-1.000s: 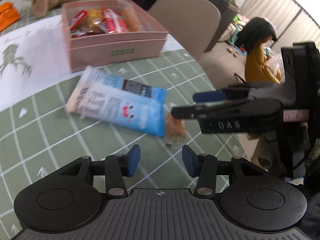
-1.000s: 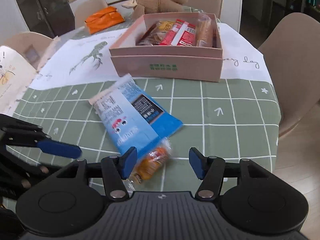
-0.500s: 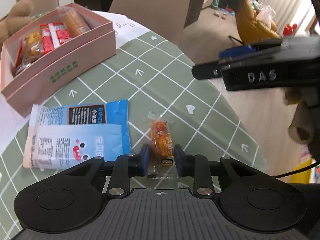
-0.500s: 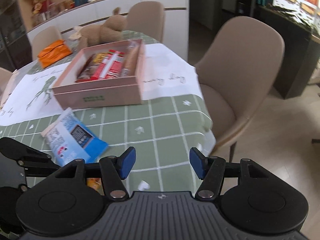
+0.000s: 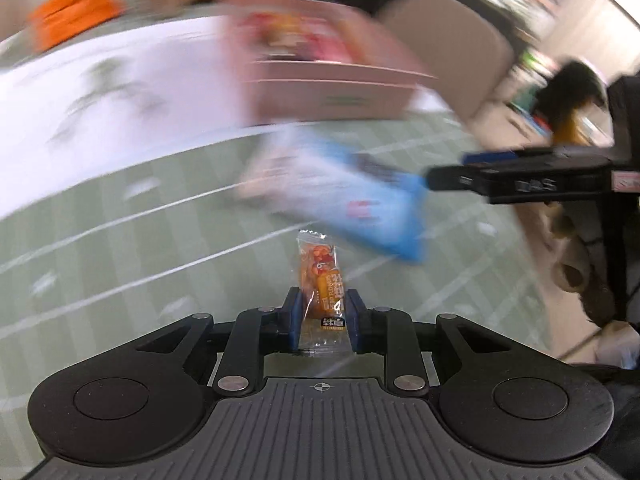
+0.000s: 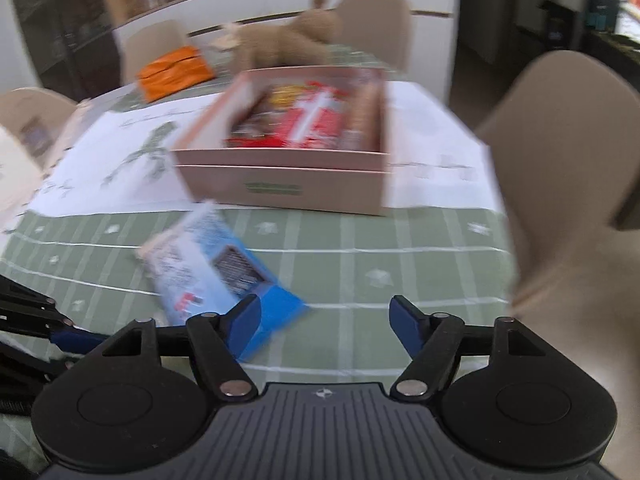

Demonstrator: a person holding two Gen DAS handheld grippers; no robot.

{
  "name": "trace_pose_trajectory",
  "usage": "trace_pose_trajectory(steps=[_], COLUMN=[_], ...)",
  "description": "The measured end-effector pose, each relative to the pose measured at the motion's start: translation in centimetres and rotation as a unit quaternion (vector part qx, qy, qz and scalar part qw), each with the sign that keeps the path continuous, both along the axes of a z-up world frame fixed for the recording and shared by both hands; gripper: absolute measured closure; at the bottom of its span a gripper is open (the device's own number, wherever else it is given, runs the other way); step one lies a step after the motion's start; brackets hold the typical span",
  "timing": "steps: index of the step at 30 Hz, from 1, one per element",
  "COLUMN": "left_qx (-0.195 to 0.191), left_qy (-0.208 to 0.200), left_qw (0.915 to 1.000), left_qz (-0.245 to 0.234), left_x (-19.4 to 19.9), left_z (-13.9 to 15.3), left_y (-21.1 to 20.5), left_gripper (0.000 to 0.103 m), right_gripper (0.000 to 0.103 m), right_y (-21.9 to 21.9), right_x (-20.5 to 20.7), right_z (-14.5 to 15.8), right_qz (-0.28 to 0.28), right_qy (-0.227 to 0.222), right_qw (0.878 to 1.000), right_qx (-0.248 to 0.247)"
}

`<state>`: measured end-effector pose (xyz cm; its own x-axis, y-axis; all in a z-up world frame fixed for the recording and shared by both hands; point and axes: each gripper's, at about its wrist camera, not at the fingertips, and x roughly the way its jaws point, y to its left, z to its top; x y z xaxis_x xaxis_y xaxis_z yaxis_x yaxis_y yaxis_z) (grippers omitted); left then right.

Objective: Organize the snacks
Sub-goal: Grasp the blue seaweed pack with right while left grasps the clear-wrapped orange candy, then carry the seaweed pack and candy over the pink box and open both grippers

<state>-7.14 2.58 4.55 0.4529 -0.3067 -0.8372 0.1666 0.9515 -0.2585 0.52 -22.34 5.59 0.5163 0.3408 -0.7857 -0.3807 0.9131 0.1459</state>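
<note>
A small orange snack packet (image 5: pixel 320 276) stands upright between the blue pads of my left gripper (image 5: pixel 323 320), whose jaws are closing and press on its lower end. A blue and white snack bag (image 5: pixel 344 192) lies on the green checked tablecloth just beyond it, also seen in the right wrist view (image 6: pixel 216 276). Behind it stands the pink box (image 6: pixel 288 188) with several snacks inside. My right gripper (image 6: pixel 325 320) hovers over the cloth with its jaws opening and nothing between them; in the left wrist view it (image 5: pixel 446 168) reaches in from the right.
A white sheet with a dinosaur drawing (image 6: pixel 132 168) lies left of the box. A plush toy (image 6: pixel 288 44) and an orange pack (image 6: pixel 174 72) sit at the table's far side. A beige chair (image 6: pixel 560 128) stands off the right table edge.
The left jaws tightened on the orange packet, which now stands up off the cloth, and the left view swung toward the box. The right jaws spread wider and its view turned back to the table.
</note>
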Motion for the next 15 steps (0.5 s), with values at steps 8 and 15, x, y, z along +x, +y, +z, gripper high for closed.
trace_pose_trajectory(steps=[8, 15], left_qx=[0.017, 0.01], left_qy=[0.019, 0.028], left_qw=[0.9907, 0.991], left_qz=[0.134, 0.13], left_x=[-1.1, -0.6], left_z=[-0.6, -1.3], left_y=[5.4, 4.7], left_gripper=[0.076, 0.076], right_gripper=[0.021, 0.011], right_y=[5.5, 11.0], right_x=[4.2, 1.8], right_z=[-2.9, -3.3], right_qz=[0.051, 0.146], right_qy=[0.051, 0.019], right_qw=[0.996, 0.988], right_qx=[0.046, -0.045])
